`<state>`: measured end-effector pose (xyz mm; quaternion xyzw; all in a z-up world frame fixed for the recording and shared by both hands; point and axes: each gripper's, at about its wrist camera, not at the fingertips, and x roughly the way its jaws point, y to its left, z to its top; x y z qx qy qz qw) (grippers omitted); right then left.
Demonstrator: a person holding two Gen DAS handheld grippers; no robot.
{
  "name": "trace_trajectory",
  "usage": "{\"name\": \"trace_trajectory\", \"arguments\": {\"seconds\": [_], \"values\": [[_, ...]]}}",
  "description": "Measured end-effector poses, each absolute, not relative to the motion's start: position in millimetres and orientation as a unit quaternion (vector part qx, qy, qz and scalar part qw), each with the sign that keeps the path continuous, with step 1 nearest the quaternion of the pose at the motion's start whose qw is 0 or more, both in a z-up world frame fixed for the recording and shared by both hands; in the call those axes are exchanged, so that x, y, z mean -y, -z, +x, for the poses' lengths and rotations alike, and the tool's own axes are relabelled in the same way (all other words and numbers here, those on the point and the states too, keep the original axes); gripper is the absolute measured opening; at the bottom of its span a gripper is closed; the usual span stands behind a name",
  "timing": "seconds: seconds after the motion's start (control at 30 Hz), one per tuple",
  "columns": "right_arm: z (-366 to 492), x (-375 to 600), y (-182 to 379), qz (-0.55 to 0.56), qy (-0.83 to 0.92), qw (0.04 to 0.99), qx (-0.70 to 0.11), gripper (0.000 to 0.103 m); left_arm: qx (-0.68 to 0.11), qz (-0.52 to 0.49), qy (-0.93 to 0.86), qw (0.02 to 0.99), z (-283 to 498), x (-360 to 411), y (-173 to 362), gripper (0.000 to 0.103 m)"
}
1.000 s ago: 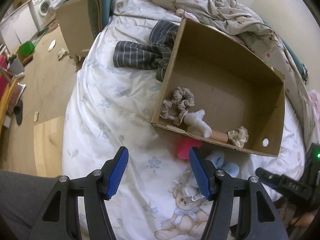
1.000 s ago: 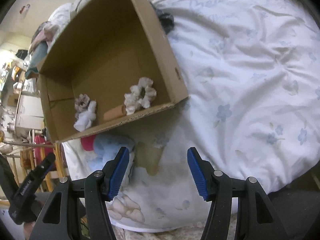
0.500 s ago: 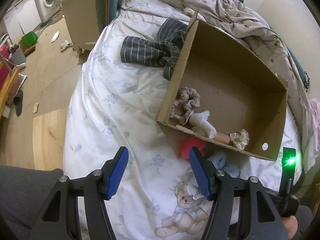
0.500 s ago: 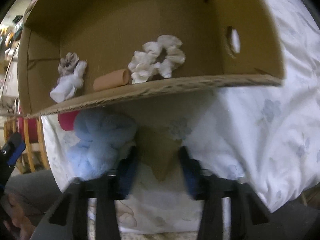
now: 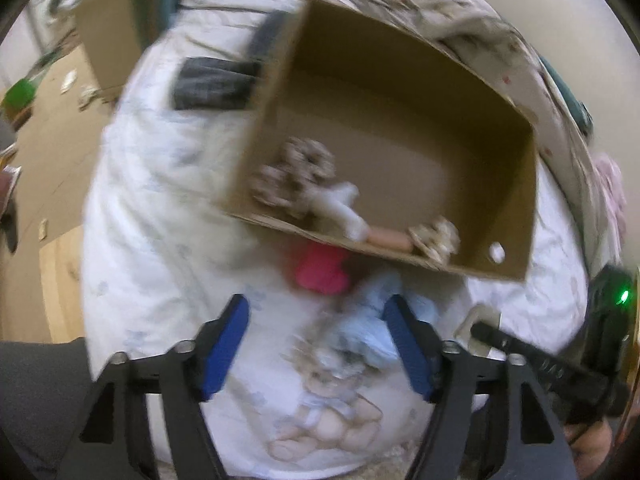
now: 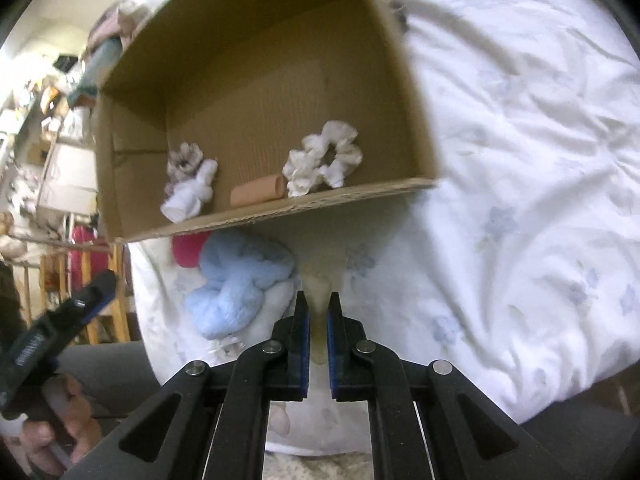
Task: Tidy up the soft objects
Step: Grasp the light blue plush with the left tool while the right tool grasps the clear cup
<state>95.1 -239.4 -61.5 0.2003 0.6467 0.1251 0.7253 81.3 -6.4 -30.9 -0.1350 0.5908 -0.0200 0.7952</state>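
Since the frame a second ago, the right tool [image 6: 318,308] has gone from wide apart to clenched on a beige cloth [image 6: 323,276] that lies on the bed [image 6: 520,200] just in front of the box [image 6: 400,92], and the left tool [image 5: 316,320] has swung, so its view is now blurred.

The bed carries a white cover printed with pale blue flowers and a teddy bear [image 5: 320,420]. The open cardboard box sits on it near the near edge. Beyond it lie a rumpled patterned blanket [image 5: 460,20] and a grey striped garment [image 5: 216,84] at the box's left side. To the left of the bed a wooden floor [image 5: 40,160] shows, with scattered items and a green object [image 5: 18,92].

Inside the box, along its near wall, sit a brownish scrunchie [image 6: 184,160], a white sock [image 6: 188,196], a peach roll [image 6: 258,196] and a white scrunchie [image 6: 324,160]. Outside, against the near wall, lie a pink item [image 6: 188,250] and a light blue fluffy bundle [image 6: 236,284], touching each other.

The left tool's jaws are opening and hold nothing; they hang above the blue bundle and the bear print. The right tool's pads pinch the beige cloth, which stands up between them.
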Motion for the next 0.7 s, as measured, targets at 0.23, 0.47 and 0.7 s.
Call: {"name": "trace_trajectory", "arguments": {"seconds": [0.23, 0.47, 0.7], "values": [[87.3, 270.8, 35.8, 0.243, -0.104, 0.745, -0.612, 0.009, -0.628, -0.022, 0.108, 0.77, 81.1, 89.8, 59.1, 0.074], [85.9, 283.8, 33.6, 0.256, -0.089, 0.747, -0.607, 0.009, -0.622, 0.09, 0.128, 0.767, 86.6, 131.4, 88.8, 0.074], [85.2, 272.8, 39.1, 0.242, -0.093, 0.744, -0.616, 0.009, -0.641, 0.072, 0.131, 0.753, 96.6, 122.4, 108.0, 0.027]]}}
